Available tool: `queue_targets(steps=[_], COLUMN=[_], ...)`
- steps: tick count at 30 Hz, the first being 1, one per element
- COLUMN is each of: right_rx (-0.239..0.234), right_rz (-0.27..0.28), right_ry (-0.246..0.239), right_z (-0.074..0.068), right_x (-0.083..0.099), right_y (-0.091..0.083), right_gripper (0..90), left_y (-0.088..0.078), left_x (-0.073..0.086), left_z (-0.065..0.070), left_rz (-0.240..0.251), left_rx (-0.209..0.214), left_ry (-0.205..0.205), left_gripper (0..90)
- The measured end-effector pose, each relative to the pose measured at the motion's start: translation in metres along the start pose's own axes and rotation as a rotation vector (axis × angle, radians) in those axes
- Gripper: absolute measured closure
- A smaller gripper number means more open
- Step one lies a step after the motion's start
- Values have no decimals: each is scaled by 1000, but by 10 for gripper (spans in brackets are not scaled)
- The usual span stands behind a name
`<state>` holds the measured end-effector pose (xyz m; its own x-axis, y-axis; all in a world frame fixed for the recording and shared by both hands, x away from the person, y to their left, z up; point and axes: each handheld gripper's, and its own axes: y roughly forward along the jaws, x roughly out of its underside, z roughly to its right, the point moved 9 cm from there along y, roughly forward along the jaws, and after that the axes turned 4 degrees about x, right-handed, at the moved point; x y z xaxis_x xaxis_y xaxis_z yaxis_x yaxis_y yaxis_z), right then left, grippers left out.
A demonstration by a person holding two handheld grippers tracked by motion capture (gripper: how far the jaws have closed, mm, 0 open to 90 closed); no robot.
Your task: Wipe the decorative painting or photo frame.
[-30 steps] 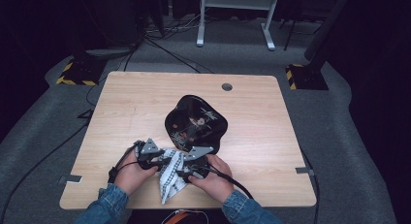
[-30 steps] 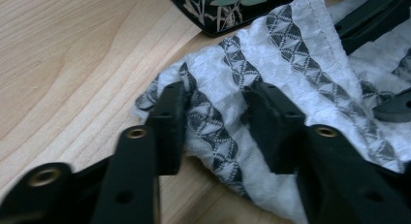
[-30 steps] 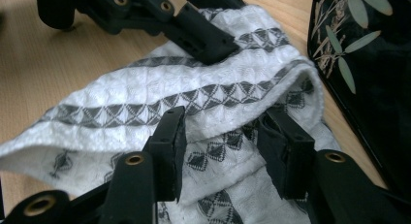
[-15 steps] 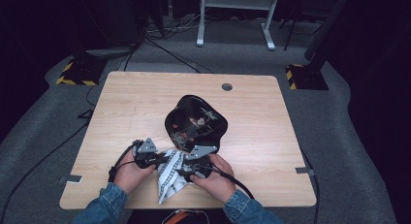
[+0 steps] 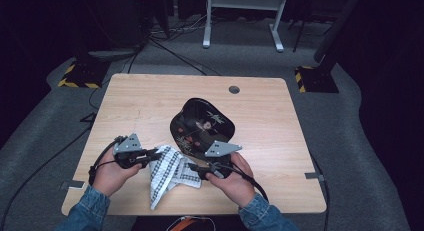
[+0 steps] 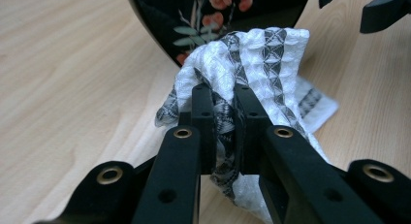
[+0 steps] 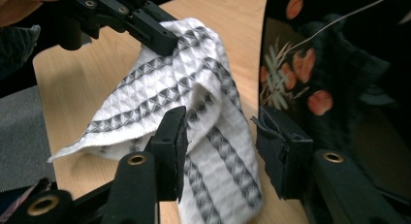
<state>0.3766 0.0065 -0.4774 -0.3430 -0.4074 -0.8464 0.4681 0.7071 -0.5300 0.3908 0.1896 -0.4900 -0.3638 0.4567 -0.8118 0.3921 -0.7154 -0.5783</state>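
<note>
Both grippers have lifted a little off the table since the earlier frames, and the cloth (image 5: 172,173) has come up with them, bunched higher than a second ago. In that time the left gripper (image 6: 224,95) has clamped down, and its black jaws now pinch a fold of the white cloth with its dark woven bands; the fabric is squeezed into the narrow slot between them and puffs out above the tips. From above, the left gripper (image 5: 159,154) sits at the cloth's left edge, and the cloth's lower corner trails toward the near edge of the wooden table (image 5: 125,106).

On the other side the right gripper (image 7: 220,136) stands spread, its jaws apart. A hanging fold of the cloth (image 7: 194,112) lies against one jaw, while the other jaw sits close to the rim of the black lacquered tray (image 7: 339,78) painted with red flowers. That tray (image 5: 204,125) rests on the table just behind the cloth, near both grippers.
</note>
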Motion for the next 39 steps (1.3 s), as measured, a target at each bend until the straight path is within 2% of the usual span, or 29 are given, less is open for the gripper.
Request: queue_targets(steps=[3,5,10,16,20,29,34,37,38,39], right_rx=[10,20,45,68,73,110,125,150,173,173], right_rz=[15,38,63,82,84,77,77,89,97,97], right_ry=[2,15,33,47,54,79,87,96,100,100], right_z=[4,11,22,31,35,55,61,69,75,75], right_x=[-4,-10,-14,-17,-17,-15,-15,-16,-17,-17], right_y=[-7,-17,-32,-46,-54,-77,-83,-88,-92,-92], right_gripper=[553,548,549,550,557,589,592,593,592,592], left_y=[-8,-17,-27,-31,-33,-32,-33,-34,-34,-34], left_x=[-3,-9,-15,-17,-20,-23,-26,-27,-27,-27], left_z=[-3,-6,-10,-12,-14,-16,-17,-18,-18,-19], left_rz=[12,36,63,79,84,88,93,98,99,99], left_rx=[-19,-33,-56,-44,-46,-46,-52,-57,-60,-62], left_ry=[3,9,11,-13,-11,-11,-1,0,1,4], left_gripper=[816,815,815,813,813,813,812,812,812,812])
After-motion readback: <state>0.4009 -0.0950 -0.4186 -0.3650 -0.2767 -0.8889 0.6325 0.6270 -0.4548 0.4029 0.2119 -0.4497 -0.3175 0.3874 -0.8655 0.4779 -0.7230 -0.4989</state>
